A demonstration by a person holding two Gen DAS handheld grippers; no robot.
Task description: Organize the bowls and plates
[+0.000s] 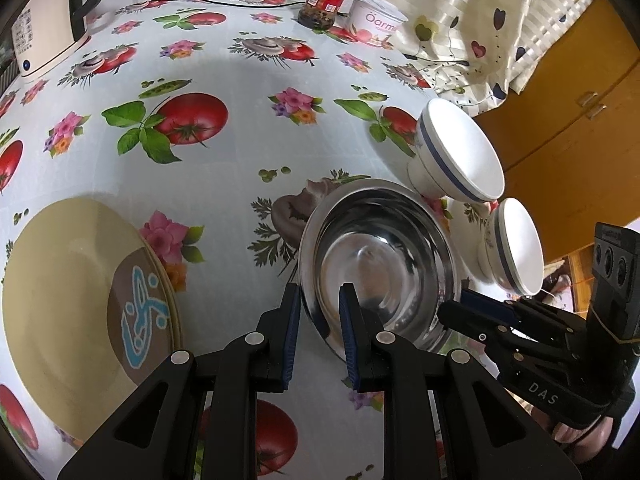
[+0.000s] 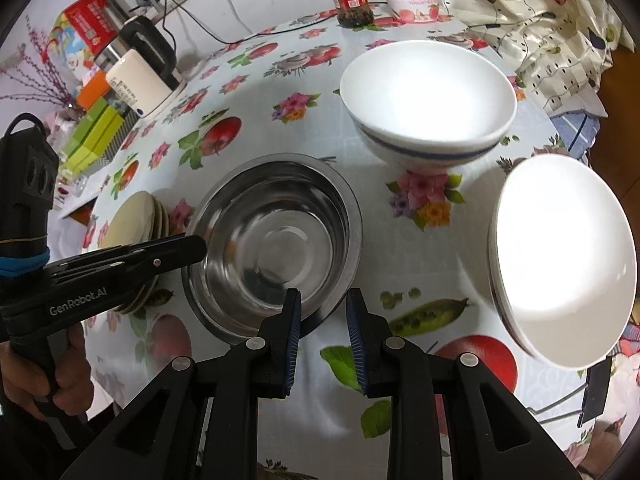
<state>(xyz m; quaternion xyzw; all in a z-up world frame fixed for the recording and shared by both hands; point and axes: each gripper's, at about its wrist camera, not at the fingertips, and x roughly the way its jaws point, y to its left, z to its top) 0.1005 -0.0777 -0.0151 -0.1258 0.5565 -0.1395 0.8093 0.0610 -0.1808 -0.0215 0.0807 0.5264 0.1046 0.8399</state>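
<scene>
The yellow plate (image 1: 72,288) runs off the left edge of the left wrist view, and the black fingers (image 1: 280,344) hide its lower right part. In the right wrist view, the other gripper's arm covers most of the plate stack (image 2: 138,216). The white plate (image 2: 564,260) is blurry and too bright to show any detail.

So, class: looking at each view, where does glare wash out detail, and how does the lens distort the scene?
Left wrist view: fisheye bends the table into a dome; bright reflections streak the steel bowl. Right wrist view: glare blows out the near white bowl and the far white bowl; dark vignette at the corners.
</scene>
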